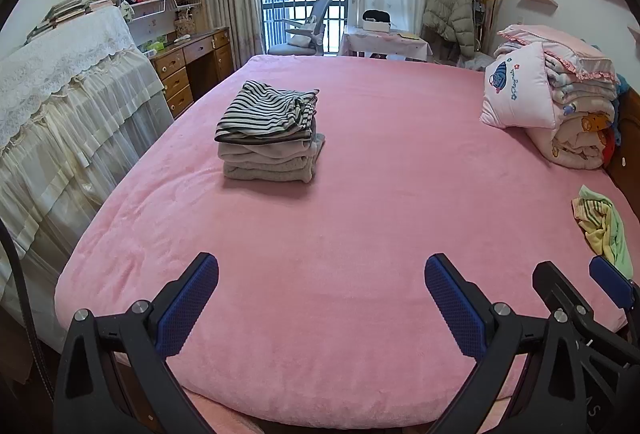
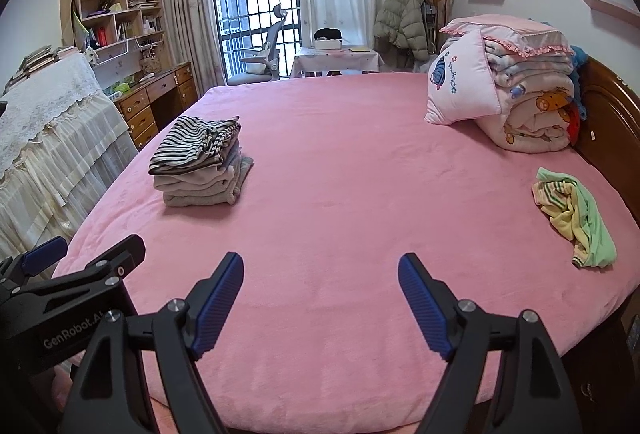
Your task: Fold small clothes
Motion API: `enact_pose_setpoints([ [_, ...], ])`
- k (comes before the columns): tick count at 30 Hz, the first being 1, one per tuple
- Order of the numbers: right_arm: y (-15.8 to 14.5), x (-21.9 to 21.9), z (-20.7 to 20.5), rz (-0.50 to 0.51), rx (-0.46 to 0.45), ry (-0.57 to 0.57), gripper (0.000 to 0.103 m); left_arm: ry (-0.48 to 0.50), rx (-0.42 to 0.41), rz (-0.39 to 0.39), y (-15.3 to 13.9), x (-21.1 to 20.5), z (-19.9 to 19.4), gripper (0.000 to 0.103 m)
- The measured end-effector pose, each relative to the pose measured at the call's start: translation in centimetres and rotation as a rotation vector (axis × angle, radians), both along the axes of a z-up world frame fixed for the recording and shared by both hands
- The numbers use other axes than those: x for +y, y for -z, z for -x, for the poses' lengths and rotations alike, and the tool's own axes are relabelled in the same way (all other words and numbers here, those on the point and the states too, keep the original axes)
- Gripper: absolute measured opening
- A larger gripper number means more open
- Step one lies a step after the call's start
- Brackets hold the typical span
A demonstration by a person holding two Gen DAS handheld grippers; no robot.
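Hovering wide open and empty over the pink bed (image 2: 340, 202), both the left gripper (image 1: 322, 300) and right gripper (image 2: 320, 298) should reach the crumpled green-yellow garment (image 2: 576, 218), well right of the folded stack (image 2: 200, 162), gripping its edges.

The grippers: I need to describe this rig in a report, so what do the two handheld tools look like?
Both look alike. The left gripper and right gripper have matte black angular linkage arms with silver round bolts at the pivots. Each finger carries a long blue textured pad. The left gripper's body shows white "GenRobot.AI" lettering in the right wrist view. No sleeves or hands show.
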State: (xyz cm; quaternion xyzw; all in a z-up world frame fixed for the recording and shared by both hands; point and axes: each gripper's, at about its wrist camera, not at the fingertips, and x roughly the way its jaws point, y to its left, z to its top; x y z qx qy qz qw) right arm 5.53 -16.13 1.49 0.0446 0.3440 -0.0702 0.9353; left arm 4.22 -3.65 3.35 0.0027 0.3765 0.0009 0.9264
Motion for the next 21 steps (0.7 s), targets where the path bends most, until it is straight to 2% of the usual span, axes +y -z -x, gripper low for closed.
enact_pose_setpoints([
  [21, 0.1, -0.65, 0.03, 0.006, -0.004, 0.006, 0.08, -0.001, 0.001, -0.008, 0.51, -0.11, 0.04, 0.102],
])
